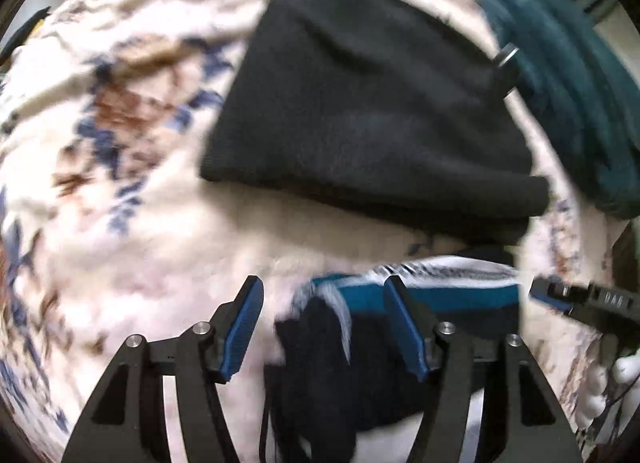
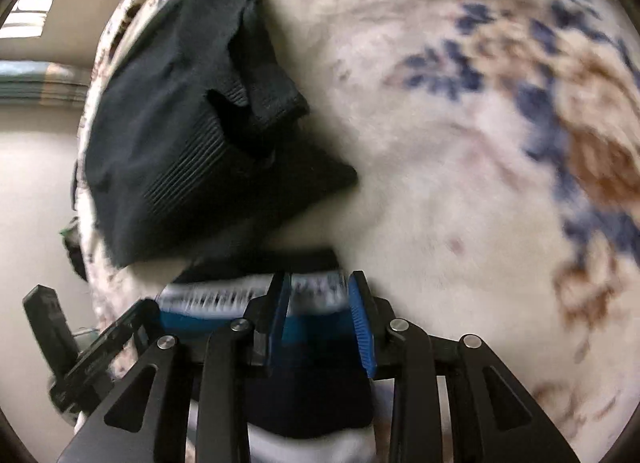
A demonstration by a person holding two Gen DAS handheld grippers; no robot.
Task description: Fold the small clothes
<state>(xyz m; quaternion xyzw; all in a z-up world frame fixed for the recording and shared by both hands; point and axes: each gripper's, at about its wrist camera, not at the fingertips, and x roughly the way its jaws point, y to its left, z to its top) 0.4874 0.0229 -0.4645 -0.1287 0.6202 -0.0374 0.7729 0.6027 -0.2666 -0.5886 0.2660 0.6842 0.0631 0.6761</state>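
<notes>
Striped sock (image 1: 440, 295) in navy, blue and white, lying on the floral blanket (image 1: 120, 183), near edge, just below the black beanie (image 1: 372, 111). Left gripper (image 1: 324, 327) spread open over it, pads clear. Right gripper (image 2: 320, 327) parted astride the sock's band, not clamping. Teal cloth (image 1: 568, 83) far right.

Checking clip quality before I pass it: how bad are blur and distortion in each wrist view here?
Left wrist view: fisheye bending throughout; the floral blanket and striped sock smear with motion blur, the black beanie is soft-edged. Right wrist view: same curvature; the blanket pattern streaks at right, the dark garment keeps readable ribbing, the right gripper stays sharp.
</notes>
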